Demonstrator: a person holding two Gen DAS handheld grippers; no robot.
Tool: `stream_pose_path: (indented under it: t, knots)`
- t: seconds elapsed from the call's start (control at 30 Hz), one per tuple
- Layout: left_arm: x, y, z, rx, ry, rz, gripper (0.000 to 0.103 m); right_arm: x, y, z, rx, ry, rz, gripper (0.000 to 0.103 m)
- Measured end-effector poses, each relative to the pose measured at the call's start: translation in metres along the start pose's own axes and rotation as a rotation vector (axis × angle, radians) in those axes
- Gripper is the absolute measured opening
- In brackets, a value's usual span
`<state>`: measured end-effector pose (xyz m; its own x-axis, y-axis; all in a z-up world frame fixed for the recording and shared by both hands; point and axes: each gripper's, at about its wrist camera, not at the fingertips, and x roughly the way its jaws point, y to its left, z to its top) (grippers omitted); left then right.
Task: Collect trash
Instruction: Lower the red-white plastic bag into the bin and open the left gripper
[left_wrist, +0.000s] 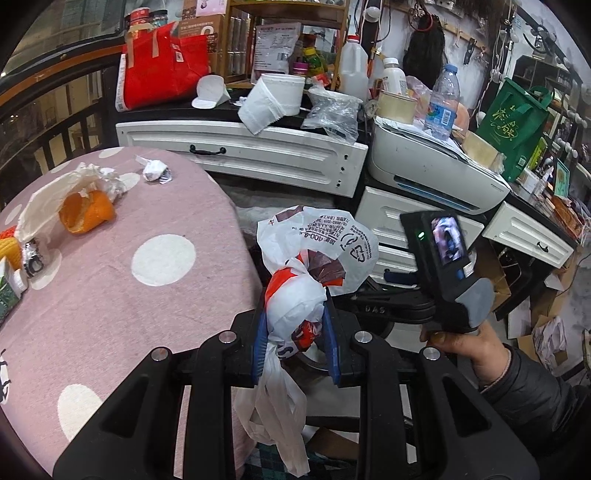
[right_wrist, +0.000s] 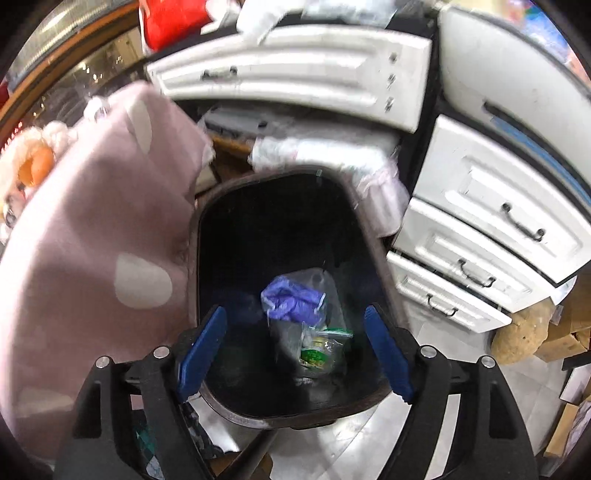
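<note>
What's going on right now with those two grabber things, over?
Left gripper shut on knotted plastic bag. Right gripper open, empty, over bin. Bagged trash already inside. Nothing blocking.

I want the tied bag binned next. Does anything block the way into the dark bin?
Nothing visible does. The bin is open-topped, holding only a clear bag of trash at the bottom. The right gripper hangs over it, jaws open and empty; the left gripper holds the plastic bag.

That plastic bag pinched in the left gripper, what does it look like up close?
The plastic bag is thin, crinkled white film with red and dark print and a recycling mark. It is bunched into a knotted wad; a printed flap puffs above, loose handles dangle below. The left gripper has its blue pads clamped on both sides of the wad, holding it beside the pink dotted tablecloth.
</note>
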<state>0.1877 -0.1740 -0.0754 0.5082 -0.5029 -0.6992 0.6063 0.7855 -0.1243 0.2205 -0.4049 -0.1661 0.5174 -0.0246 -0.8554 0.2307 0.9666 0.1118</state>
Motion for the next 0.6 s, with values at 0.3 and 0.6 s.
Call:
stream_pose_path:
  t: [0.3, 0.6]
  knots:
    - [0.034, -0.022, 0.005, 0.019, 0.057, -0.061, 0.026, -0.07, -0.028, 0.006, 0.055, -0.18, -0.055, 0.082]
    - [0.088, -0.039, 0.009, 0.085, 0.154, -0.053, 0.026, -0.1, -0.07, -0.001, 0.148, -0.249, -0.117, 0.084]
